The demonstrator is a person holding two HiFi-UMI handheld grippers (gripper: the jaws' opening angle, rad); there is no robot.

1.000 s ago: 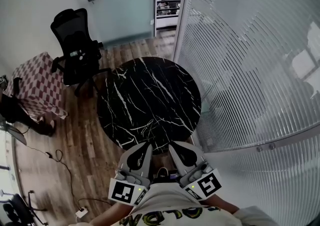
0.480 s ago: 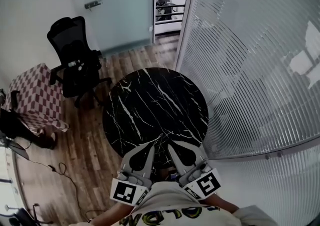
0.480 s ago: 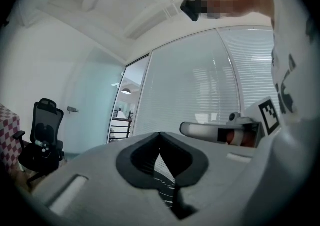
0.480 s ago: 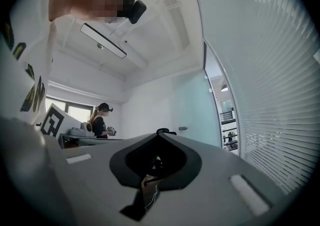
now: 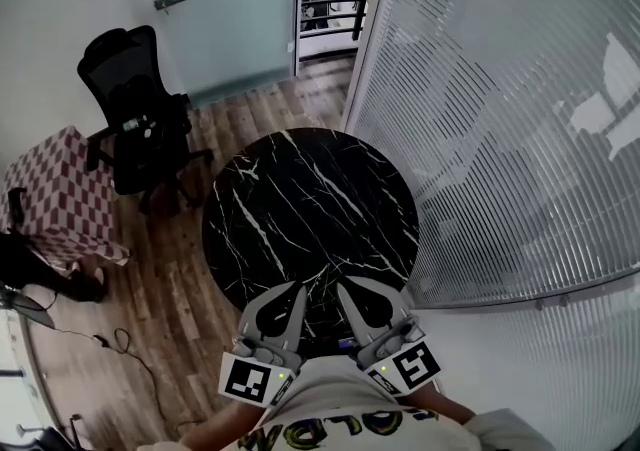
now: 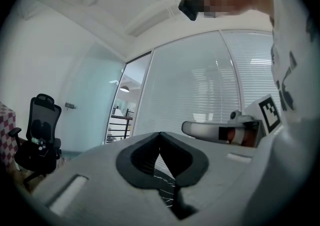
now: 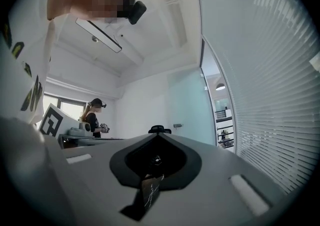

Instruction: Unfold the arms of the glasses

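Head view: left tool (image 5: 297, 289) and right tool (image 5: 343, 288) are held close to the person's torso, at the near edge of the round black marble counter (image 5: 300, 199), side by side, tips angled toward each other and pointing far. The counter top shows nothing on it, no glasses. An office chair (image 5: 125, 109) stands far left on the wood floor and a slatted glass wall (image 5: 500, 139) runs along the right. Left gripper view: the jaws are clenched, tips touching, with nothing between them; only a sliver of marble shows through the gap behind the tips. Right gripper view: the same, jaws pressed together at the tips and gripping nothing, marble again in the gap, and another person (image 7: 95, 117) stands far off at the left. The glasses are in none of the three views, so their place is unknown, and which way they point and how their long axis lies can't be told. Judged progress: not begun; finding and steadying the frame and swinging out both arms are all left.
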